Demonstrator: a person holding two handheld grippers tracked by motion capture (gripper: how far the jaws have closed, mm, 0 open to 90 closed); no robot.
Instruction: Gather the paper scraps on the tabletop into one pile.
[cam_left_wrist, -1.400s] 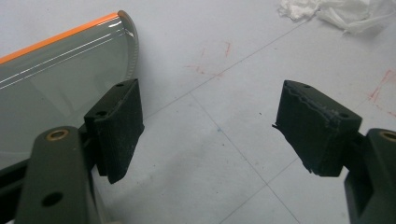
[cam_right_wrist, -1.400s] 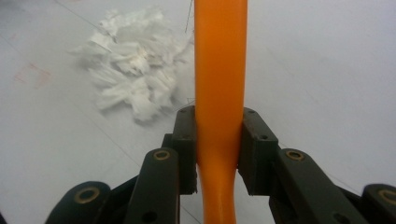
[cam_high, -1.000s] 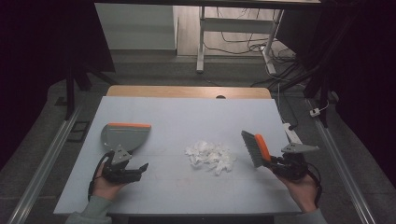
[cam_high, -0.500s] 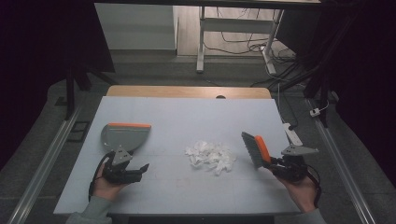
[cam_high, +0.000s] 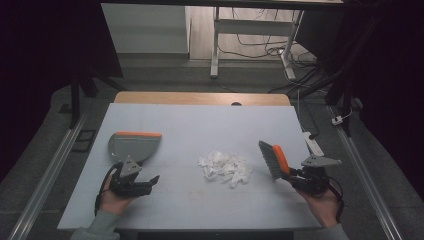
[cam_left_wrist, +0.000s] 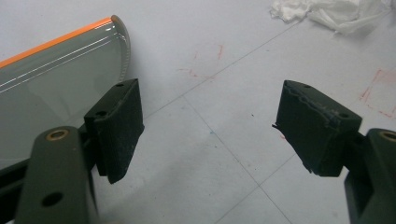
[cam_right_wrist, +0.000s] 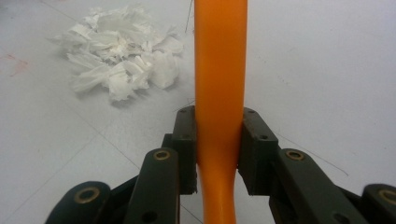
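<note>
On the pale table (cam_high: 200, 125), a heap of torn white paper scraps (cam_high: 225, 166) was seen near the middle, between the two hands. To its right, a small brush (cam_high: 272, 159) with grey bristles and an orange handle was held clear of the scraps by the right gripper (cam_high: 295, 176). From the right gripper view, the orange handle (cam_right_wrist: 219, 84) was seen clamped between the two black jaws, both pads pressed against its sides, with the paper scraps (cam_right_wrist: 121, 70) lying further off to the upper left.

On the left part of the table, a grey dustpan (cam_high: 134, 146) with an orange edge was laid flat, well apart from the scraps. The left gripper (cam_high: 145, 184) was held just in front of the dustpan's near end. From the left gripper view, its jaws were found spread wide with nothing between them; bare table was seen through the gap, the dustpan (cam_left_wrist: 51, 88) beside the left jaw, and a corner of the paper scraps (cam_left_wrist: 327, 14) at the upper right.
</note>
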